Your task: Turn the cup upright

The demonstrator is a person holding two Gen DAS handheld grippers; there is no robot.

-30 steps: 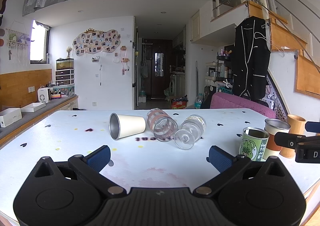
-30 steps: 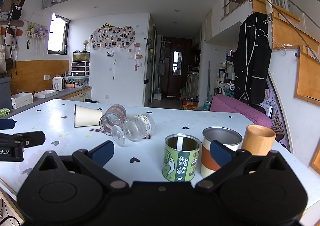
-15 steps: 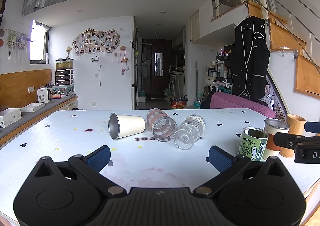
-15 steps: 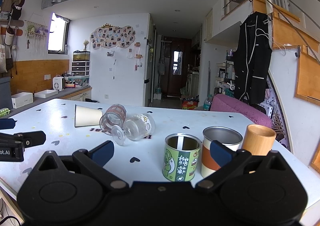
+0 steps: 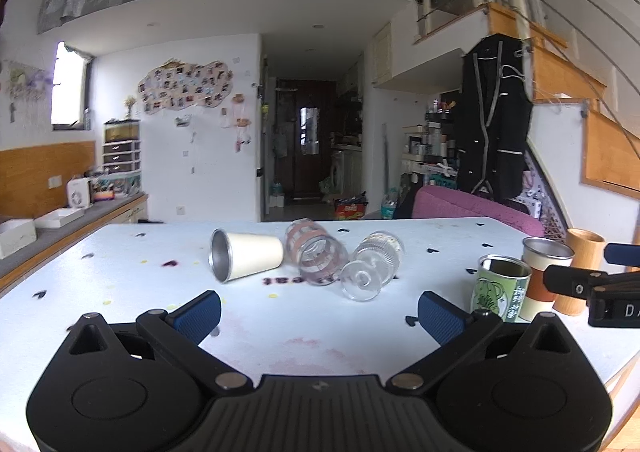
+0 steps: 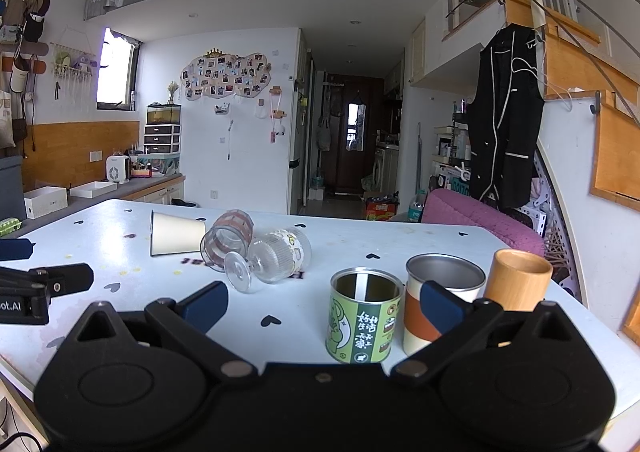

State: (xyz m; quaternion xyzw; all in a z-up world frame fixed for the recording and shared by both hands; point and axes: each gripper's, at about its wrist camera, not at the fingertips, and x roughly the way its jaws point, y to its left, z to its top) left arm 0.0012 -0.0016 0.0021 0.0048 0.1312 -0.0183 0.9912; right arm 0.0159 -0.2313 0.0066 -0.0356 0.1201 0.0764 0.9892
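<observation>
Three cups lie on their sides on the white table (image 5: 120,272): a cream metal cup (image 5: 244,260) (image 6: 174,238), a clear glass with pink bands (image 5: 316,252) (image 6: 226,242), and a ribbed stemmed glass (image 5: 372,264) (image 6: 272,258). My left gripper (image 5: 318,310) is open and empty, short of the lying cups. My right gripper (image 6: 324,302) is open and empty, just behind a green tin (image 6: 364,316). The right gripper's side shows at the right edge of the left wrist view (image 5: 592,284).
Three cups stand upright at the right: the green tin (image 5: 502,284), a steel cup with an orange band (image 6: 438,304) (image 5: 544,272) and a wooden cup (image 6: 518,280) (image 5: 580,268). The table's right edge is close behind them. A counter (image 6: 100,192) runs along the left.
The left wrist view has shifted slightly, so the cups sit a touch lower and are a little blurred. The right gripper and the cups have not moved.
</observation>
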